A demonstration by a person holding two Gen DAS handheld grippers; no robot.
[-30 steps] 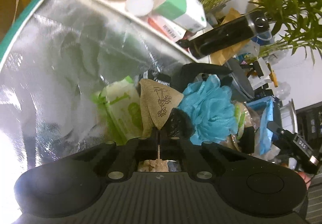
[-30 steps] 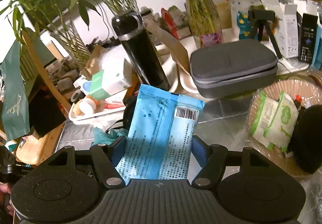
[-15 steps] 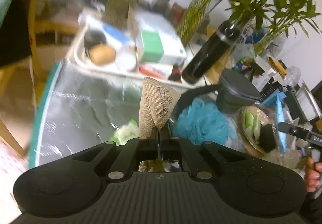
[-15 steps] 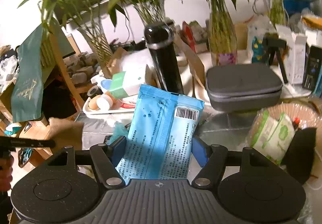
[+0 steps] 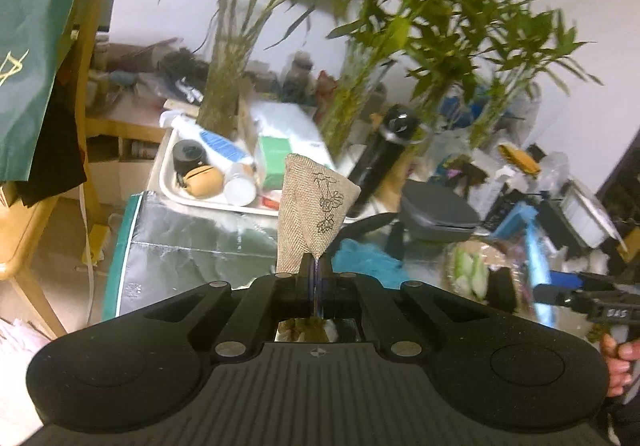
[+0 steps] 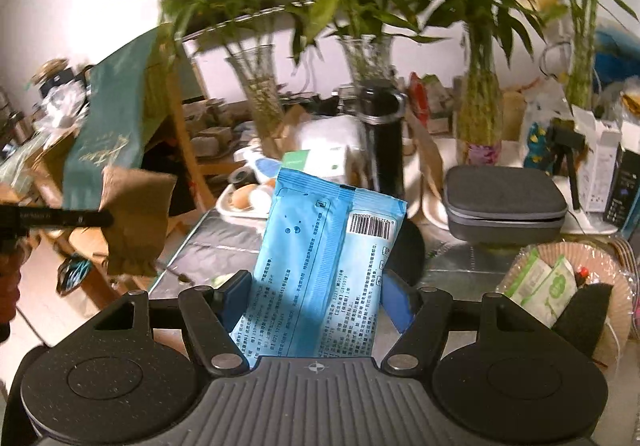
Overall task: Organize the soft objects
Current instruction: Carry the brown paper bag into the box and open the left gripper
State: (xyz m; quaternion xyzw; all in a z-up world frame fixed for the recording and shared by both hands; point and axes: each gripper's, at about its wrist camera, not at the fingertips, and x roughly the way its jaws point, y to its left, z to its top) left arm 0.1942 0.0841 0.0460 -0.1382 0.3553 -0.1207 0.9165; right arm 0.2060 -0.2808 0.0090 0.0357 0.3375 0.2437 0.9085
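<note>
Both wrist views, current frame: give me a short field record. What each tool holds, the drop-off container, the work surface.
left tool: shut on burlap pouch, held clear above the table
right tool: clamped on blue wipes pack, pack standing upright between the fingers
container: woven basket, holds green-and-white packs and a dark item
work surface: silver foil mat
still on mat: blue bath pouf
nearby clutter: grey zip case, black bottle, white tray
</note>
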